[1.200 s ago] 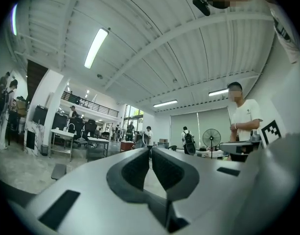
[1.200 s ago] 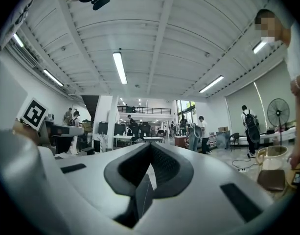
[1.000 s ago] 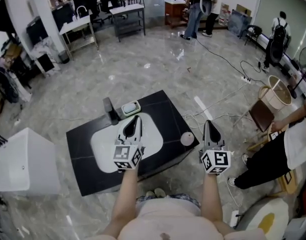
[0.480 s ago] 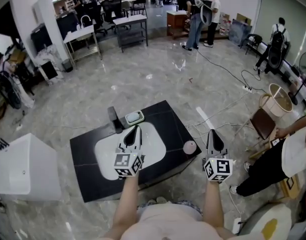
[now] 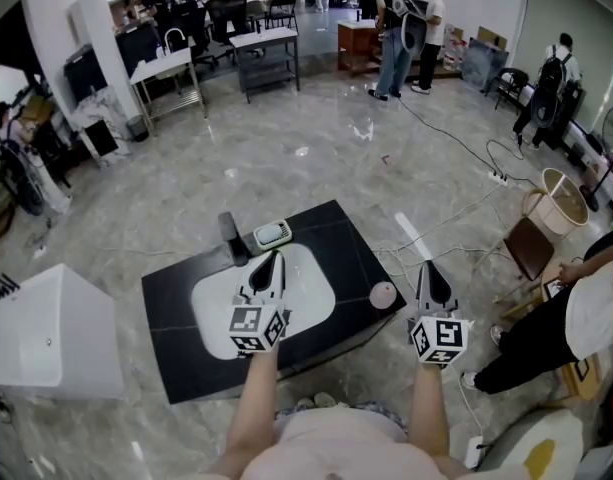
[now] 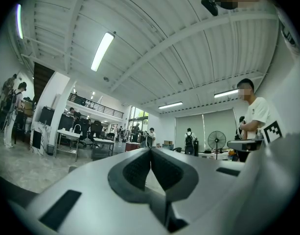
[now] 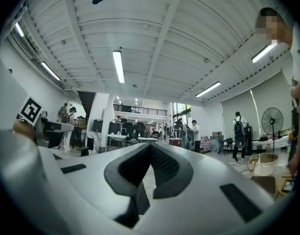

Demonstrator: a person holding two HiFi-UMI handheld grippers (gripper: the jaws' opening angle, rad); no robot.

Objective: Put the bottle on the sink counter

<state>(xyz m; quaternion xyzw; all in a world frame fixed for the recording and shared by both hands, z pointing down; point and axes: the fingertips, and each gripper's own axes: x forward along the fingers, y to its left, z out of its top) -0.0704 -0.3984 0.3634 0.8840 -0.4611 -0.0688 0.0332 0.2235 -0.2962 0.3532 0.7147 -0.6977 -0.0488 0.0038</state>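
- Bottle (image 5: 383, 294): shows from above as a small round pale-pink top. It stands on the black table (image 5: 336, 238), at its right edge near the near-right corner. Nothing touches it.
- Your right gripper (image 5: 424, 266): just right of the bottle and apart from it, past the table's edge and over the floor (image 5: 316, 158). In the right gripper view its jaws are pressed together with nothing between them (image 7: 150, 147).
- Your left gripper (image 5: 273, 258): hangs over the white basin (image 5: 211, 298) set in the table, well left of the bottle. Its jaws are together too, and empty (image 6: 150, 151).
- Both grippers point away from you, toward the far side of the room.
- Far rim of the basin: a dark faucet (image 5: 228, 233), and just right of it a small green-and-white item (image 5: 272, 235); you cannot tell what it is.
- Left of the table: a big white box (image 5: 46, 333) on the floor.
- Right of the table: white cables (image 5: 456, 208) across the floor, and a seated person (image 5: 576, 313) at the frame's edge.
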